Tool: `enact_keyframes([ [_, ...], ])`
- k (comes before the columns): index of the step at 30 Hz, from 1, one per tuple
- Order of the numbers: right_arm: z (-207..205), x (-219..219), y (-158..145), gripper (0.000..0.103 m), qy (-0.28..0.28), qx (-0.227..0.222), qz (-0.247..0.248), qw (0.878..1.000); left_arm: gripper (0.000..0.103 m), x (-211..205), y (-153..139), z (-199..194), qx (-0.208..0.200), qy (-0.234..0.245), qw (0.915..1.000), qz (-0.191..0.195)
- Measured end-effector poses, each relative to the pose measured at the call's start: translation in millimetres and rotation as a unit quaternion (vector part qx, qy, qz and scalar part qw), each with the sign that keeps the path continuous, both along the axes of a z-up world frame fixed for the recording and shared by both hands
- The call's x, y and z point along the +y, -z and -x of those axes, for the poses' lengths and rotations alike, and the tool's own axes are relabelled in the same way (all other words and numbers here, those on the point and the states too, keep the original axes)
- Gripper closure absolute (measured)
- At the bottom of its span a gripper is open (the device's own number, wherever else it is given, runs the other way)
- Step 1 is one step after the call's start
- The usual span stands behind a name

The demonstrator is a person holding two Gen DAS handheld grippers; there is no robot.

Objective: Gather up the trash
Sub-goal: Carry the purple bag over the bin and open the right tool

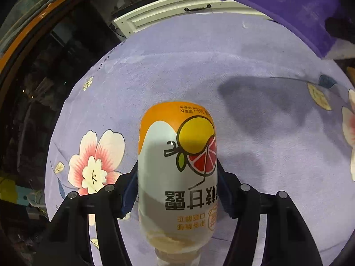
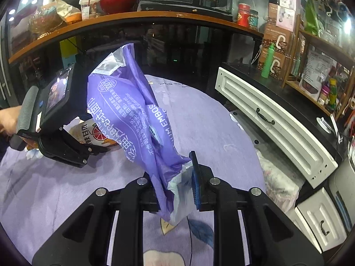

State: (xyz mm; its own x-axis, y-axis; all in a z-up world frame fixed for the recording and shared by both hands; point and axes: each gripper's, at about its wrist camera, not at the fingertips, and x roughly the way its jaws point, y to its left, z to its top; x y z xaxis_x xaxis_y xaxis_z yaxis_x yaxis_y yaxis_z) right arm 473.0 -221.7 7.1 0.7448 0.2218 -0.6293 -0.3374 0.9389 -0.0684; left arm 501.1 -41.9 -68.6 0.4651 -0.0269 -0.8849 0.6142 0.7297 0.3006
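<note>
A plastic drink bottle point(image 1: 168, 133) with an orange, white and grapefruit label lies on the purple floral cloth point(image 1: 255, 62), its neck toward the camera. My left gripper point(image 1: 176, 173) straddles its body, and both pads touch its sides. In the right wrist view the same bottle point(image 2: 93, 133) shows under the left gripper point(image 2: 97, 149), which a hand point(image 2: 8, 119) holds. My right gripper point(image 2: 177, 177) is shut on the lower end of a crumpled purple plastic bag point(image 2: 128, 110), held up off the cloth. A corner of that bag point(image 1: 288, 6) hangs at the upper right of the left wrist view.
A white cabinet with black drawer handles point(image 2: 266, 115) borders the cloth on the right and far side. Behind runs a dark glass counter with a wooden top point(image 2: 133, 17) carrying a red vase, a cup and bags. Cluttered shelves stand at the far right.
</note>
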Motion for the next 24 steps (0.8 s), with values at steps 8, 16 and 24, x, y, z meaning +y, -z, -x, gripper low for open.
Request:
enact_keyframes([
  [8,42.3,-20.0,-4.4,0.082,0.008,-0.004,-0.026,1.000,0.042,-3.8,-21.8,41.1,-0.039,-0.027,0.9961,0.074],
  [16,101.0,-54.6,-3.8,0.082,0.037,-0.013,-0.053,0.998,0.042,-23.3,-44.3,112.5,-0.085,-0.028,0.9859,0.141],
  [24,165.5,-106.0,11.7,0.082,0.088,-0.001,-0.099,0.991,0.042,-57.4,-69.2,178.3,-0.104,-0.010,0.9693,0.222],
])
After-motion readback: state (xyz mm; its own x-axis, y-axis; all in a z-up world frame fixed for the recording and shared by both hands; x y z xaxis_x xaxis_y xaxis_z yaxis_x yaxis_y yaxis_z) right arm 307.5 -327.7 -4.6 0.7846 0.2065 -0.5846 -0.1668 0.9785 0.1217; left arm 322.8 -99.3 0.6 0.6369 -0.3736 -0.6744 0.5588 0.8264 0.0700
